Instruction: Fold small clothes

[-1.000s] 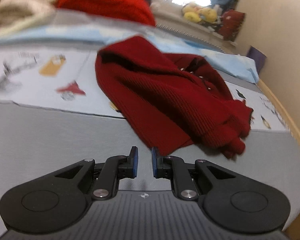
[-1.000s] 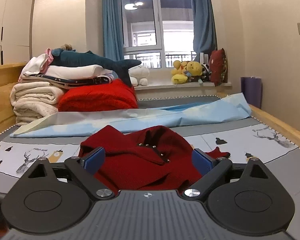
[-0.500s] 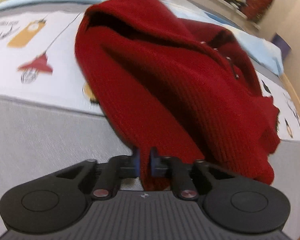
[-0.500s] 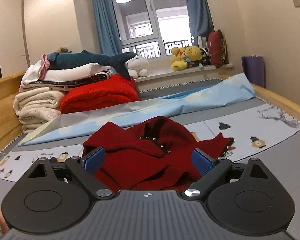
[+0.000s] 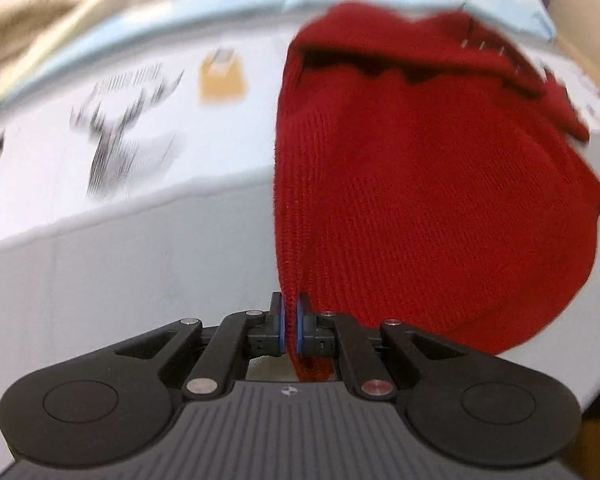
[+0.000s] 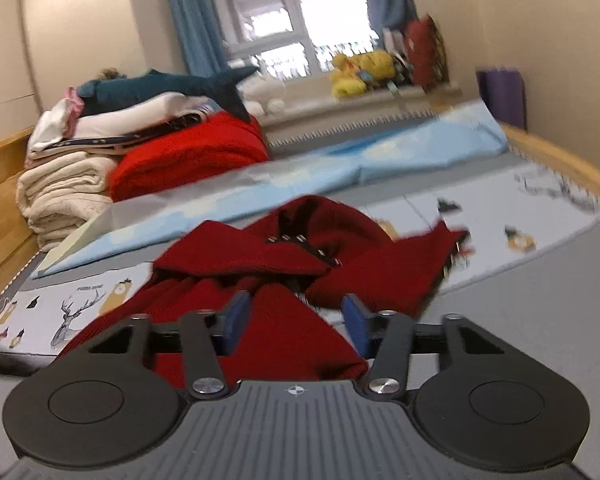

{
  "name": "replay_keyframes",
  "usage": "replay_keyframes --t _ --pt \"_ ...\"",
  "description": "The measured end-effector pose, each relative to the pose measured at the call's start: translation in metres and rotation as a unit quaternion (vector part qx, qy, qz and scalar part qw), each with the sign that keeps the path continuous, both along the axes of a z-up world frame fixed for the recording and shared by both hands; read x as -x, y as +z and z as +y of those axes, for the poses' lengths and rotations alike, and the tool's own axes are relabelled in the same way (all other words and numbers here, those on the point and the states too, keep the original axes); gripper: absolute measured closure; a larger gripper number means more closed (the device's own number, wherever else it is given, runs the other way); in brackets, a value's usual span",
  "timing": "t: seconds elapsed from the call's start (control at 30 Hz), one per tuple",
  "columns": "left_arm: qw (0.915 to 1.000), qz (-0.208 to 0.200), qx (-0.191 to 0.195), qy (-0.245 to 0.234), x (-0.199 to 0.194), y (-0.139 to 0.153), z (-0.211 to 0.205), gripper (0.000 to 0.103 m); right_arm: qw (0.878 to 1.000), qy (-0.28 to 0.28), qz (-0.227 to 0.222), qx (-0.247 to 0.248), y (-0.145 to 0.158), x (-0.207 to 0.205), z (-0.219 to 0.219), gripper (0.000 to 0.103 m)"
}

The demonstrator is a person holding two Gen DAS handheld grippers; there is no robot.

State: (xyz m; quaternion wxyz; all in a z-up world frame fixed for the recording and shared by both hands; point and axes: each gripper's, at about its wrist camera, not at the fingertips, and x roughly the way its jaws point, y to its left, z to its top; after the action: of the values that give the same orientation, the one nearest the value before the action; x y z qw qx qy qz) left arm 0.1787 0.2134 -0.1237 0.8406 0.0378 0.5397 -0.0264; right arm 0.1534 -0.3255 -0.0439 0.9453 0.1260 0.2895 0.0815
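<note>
A small dark red knit cardigan (image 5: 420,200) with a row of metal snaps lies crumpled on the bed. My left gripper (image 5: 290,330) is shut on the cardigan's near hem edge, which runs between the blue pads. In the right wrist view the cardigan (image 6: 292,264) lies spread in front. My right gripper (image 6: 296,320) is open, with a fold of the red knit lying between its blue fingers (image 6: 236,316); the jaws stand apart and do not pinch it.
The bed has a grey mattress cover (image 6: 540,312) and a white printed sheet (image 5: 140,128). A light blue sheet (image 6: 300,176) lies behind. Folded towels and a red blanket (image 6: 188,160) are stacked at the back left. A wooden bed rail (image 6: 560,160) runs along the right.
My left gripper has closed on the cardigan's hem and swung right. My right gripper has moved forward and down over the cardigan, and its jaws have narrowed somewhat.
</note>
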Motion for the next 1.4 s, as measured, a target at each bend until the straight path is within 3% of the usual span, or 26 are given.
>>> replay_keyframes --t 0.13,0.27,0.33,0.4,0.47,0.57,0.67,0.73,0.77,0.8,0.93,1.0,1.13,1.2,1.27,1.37,1.4 --pt "0.9978 0.036 0.040 -0.039 0.030 -0.024 0.020 0.097 0.997 -0.005 0.078 -0.029 -0.025 -0.025 0.007 0.060" --pt "0.9953 0.033 0.089 -0.020 0.038 -0.023 0.042 0.093 0.988 0.002 0.152 -0.021 -0.056 -0.058 0.023 0.058" --pt "0.9928 0.007 0.120 0.002 0.030 -0.010 0.053 0.080 0.983 0.008 0.182 -0.016 -0.070 -0.074 0.034 0.056" --pt "0.9890 -0.009 0.146 0.025 0.024 -0.006 0.056 0.066 0.978 0.016 0.208 -0.004 -0.085 -0.090 0.046 0.045" --pt "0.9878 -0.002 0.152 0.036 0.019 -0.009 0.058 0.063 0.973 0.019 0.230 0.019 -0.100 -0.102 0.056 0.042" --pt "0.9911 0.023 0.126 0.037 0.010 -0.019 0.052 0.062 0.963 0.002 0.265 0.051 -0.123 -0.114 0.061 0.039" --pt "0.9913 0.032 0.122 0.039 0.003 -0.026 0.045 0.062 0.956 -0.010 0.290 0.051 -0.135 -0.115 0.063 0.038" --pt "0.9912 0.035 0.121 0.041 0.000 -0.032 0.039 0.067 0.956 0.000 0.286 0.064 -0.136 -0.113 0.069 0.046" --pt "0.9916 0.032 0.119 0.042 -0.005 -0.035 0.038 0.083 0.957 0.014 0.282 0.071 -0.135 -0.112 0.072 0.070" --pt "0.9913 0.031 0.122 0.041 -0.007 -0.034 0.036 0.091 0.957 0.026 0.279 0.073 -0.133 -0.109 0.073 0.081" --pt "0.9929 0.007 0.117 0.020 0.000 -0.028 0.023 0.093 0.970 0.052 0.228 0.062 -0.104 -0.089 0.064 0.088" --pt "0.9910 -0.002 0.134 0.002 0.006 -0.026 0.013 0.093 0.977 0.054 0.196 0.057 -0.081 -0.075 0.050 0.089" --pt "0.9835 -0.009 0.165 -0.073 0.022 -0.020 -0.013 0.093 0.984 0.029 0.142 0.099 -0.033 -0.034 0.014 0.090" --pt "0.9822 0.006 0.146 -0.118 0.035 -0.022 -0.028 0.093 0.979 0.014 0.155 0.132 -0.026 -0.012 -0.003 0.090" --pt "0.9828 0.033 0.117 -0.139 0.044 -0.029 -0.033 0.093 0.969 0.004 0.217 0.120 -0.038 -0.003 -0.020 0.089" --pt "0.9846 0.045 0.063 -0.157 0.052 -0.032 -0.027 0.093 0.938 0.058 0.309 0.149 -0.069 0.000 -0.015 0.084" --pt "0.9845 0.049 0.064 -0.156 0.053 -0.031 -0.022 0.093 0.928 0.084 0.325 0.160 -0.077 0.002 -0.009 0.082"
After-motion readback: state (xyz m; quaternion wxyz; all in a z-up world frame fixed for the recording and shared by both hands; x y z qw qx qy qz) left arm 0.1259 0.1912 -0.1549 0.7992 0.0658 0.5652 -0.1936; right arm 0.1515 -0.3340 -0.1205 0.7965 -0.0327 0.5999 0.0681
